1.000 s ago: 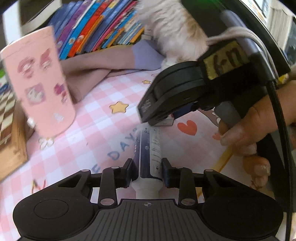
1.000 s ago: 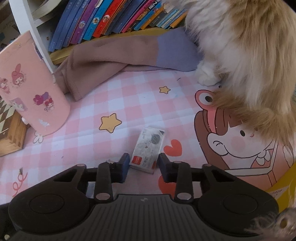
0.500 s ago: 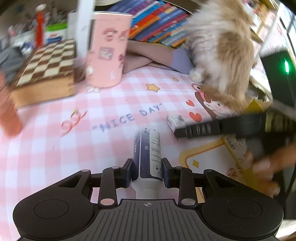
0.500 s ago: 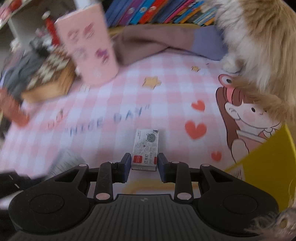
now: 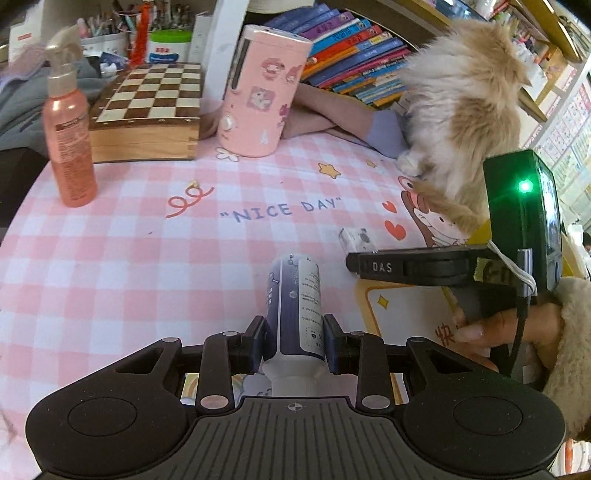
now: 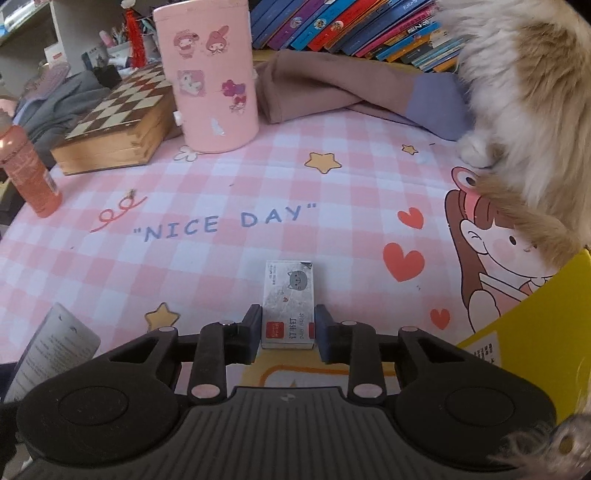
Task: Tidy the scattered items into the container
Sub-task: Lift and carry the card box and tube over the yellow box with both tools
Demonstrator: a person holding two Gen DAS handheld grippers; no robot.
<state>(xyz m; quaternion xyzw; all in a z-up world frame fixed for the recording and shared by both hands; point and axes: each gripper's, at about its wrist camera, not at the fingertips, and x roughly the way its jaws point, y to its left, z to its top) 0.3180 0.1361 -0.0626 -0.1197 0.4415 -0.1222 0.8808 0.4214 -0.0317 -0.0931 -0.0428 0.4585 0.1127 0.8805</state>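
Now left tongs [image 5: 294, 338] gripping purple-white tube [image 5: 295, 299], right tongs [image 6: 287, 328] clamping small staple box [image 6: 288, 302]

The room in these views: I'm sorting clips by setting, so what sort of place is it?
Probably a child's room or study corner at home: picture books shelved behind, a cartoon pink checked table mat, and a wooden chessboard box.

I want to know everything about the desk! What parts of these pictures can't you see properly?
- Yellow box, right wrist view: cut off by the edge, its inside hidden.
- Tube, left wrist view: its cap end hidden behind the left gripper.
- Staple box, left wrist view: partly covered by the right gripper.
- Tube's label print: too small to read.
- Fluffy animal: head not visible in either view.
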